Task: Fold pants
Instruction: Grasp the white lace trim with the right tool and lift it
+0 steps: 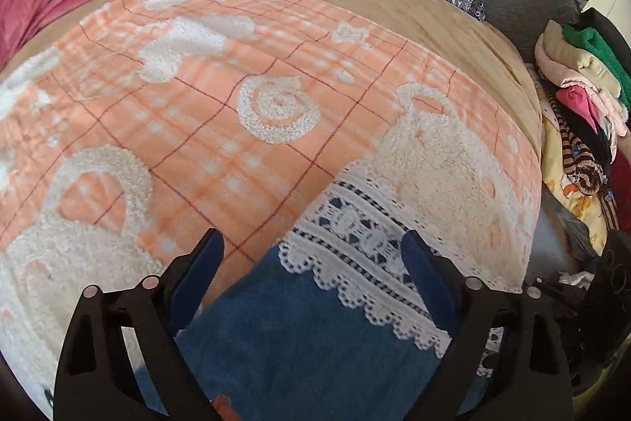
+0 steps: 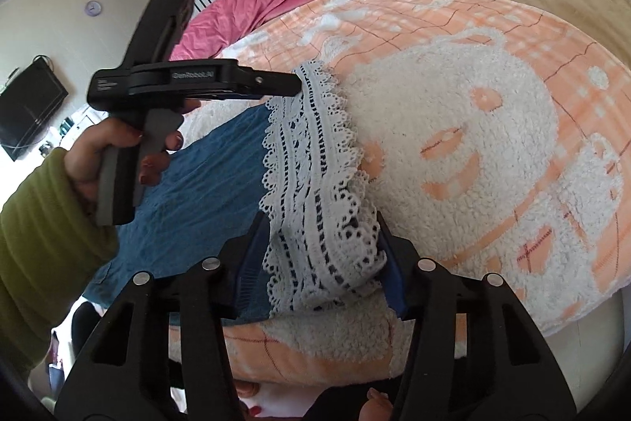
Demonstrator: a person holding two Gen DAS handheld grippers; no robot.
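Pants [image 2: 205, 176] of blue cloth lie flat on the orange-and-white fleece blanket [image 1: 205, 129] covering the bed, their white lace hem [image 2: 315, 184] toward the middle. Both grippers sit at that hem: the right gripper [image 2: 319, 259] with jaws spread wide around the lace, nothing pinched; the left gripper [image 1: 311, 255] likewise spread over the lace edge. Risk, as I judge it: closing now could catch only the loose lace, or snag the fluffy blanket beneath, so the hem stretches or the blanket lifts with the fold.
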